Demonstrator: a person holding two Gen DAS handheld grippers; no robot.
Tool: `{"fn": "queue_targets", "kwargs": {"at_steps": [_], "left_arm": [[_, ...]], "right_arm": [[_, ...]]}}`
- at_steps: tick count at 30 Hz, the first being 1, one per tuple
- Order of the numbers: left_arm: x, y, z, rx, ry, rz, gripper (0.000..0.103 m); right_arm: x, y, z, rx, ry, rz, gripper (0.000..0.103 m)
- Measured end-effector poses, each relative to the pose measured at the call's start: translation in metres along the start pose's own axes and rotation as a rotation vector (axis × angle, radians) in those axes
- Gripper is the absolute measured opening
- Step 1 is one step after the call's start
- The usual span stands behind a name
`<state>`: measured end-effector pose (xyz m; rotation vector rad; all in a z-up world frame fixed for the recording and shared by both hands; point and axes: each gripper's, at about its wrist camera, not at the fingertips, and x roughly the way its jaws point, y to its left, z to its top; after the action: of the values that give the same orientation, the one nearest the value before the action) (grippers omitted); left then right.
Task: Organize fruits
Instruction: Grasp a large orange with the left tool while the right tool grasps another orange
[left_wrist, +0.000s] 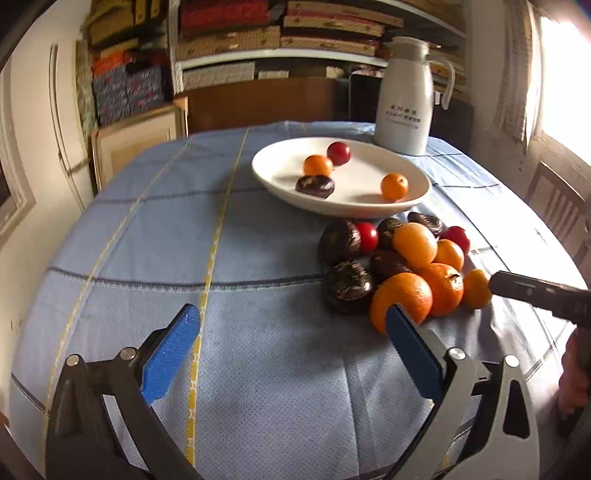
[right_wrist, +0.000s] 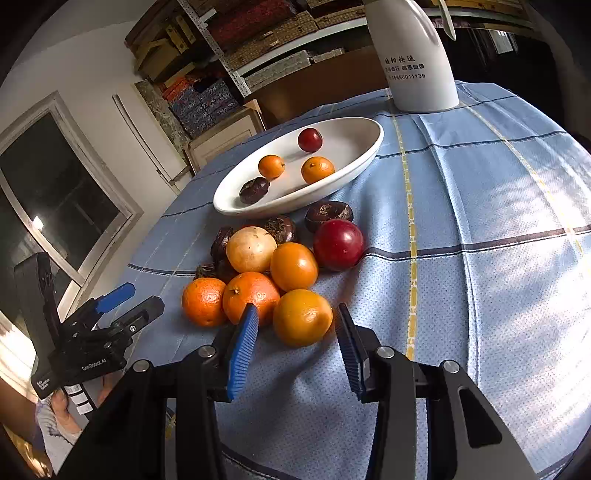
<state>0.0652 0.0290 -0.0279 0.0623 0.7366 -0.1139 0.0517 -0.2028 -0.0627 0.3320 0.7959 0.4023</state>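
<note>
A pile of oranges, red plums and dark wrinkled fruits (left_wrist: 402, 266) lies on the blue cloth in front of a white oval plate (left_wrist: 369, 210). The plate (right_wrist: 354, 162) holds two small oranges, a red plum and a dark fruit. My left gripper (left_wrist: 291, 332) is open and empty, low over the cloth left of the pile; it also shows in the right wrist view (right_wrist: 129, 299). My right gripper (right_wrist: 297, 325) is open, its blue pads on either side of the nearest orange (right_wrist: 302, 317), not closed on it. Its tip shows in the left wrist view (left_wrist: 498, 284) beside a small orange.
A white thermos jug (left_wrist: 404, 96) stands behind the plate at the table's far edge. The round table is covered by a blue checked cloth (left_wrist: 166, 240). Shelves of boxes line the wall behind. A wooden chair (left_wrist: 554, 206) stands at the right.
</note>
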Motion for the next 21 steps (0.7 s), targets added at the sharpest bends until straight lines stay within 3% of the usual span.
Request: {"fn": "queue_targets", "kwargs": {"at_steps": [10,13,14,21], "left_arm": [[0.003,-0.008,-0.002,0.028,0.021,-0.02,0.098],[0.001,-0.016,-0.002,0.064,0.011,-0.028,0.098],[0.001,-0.019,-0.002,0.074,0.011,-0.028,0.098],[0.0,-0.047,-0.001,0.2,-0.005,0.023,0.098]], "right_arm": [[0.022,0.008,-0.002,-0.028,0.115,-0.031,0.045],[0.021,0.001,-0.001,0.008,0.111,-0.002,0.042],[0.021,-0.003,-0.001,0.029,0.108,0.011,0.037],[0.021,-0.013,0.001,0.095,0.099,0.068,0.036]]}}
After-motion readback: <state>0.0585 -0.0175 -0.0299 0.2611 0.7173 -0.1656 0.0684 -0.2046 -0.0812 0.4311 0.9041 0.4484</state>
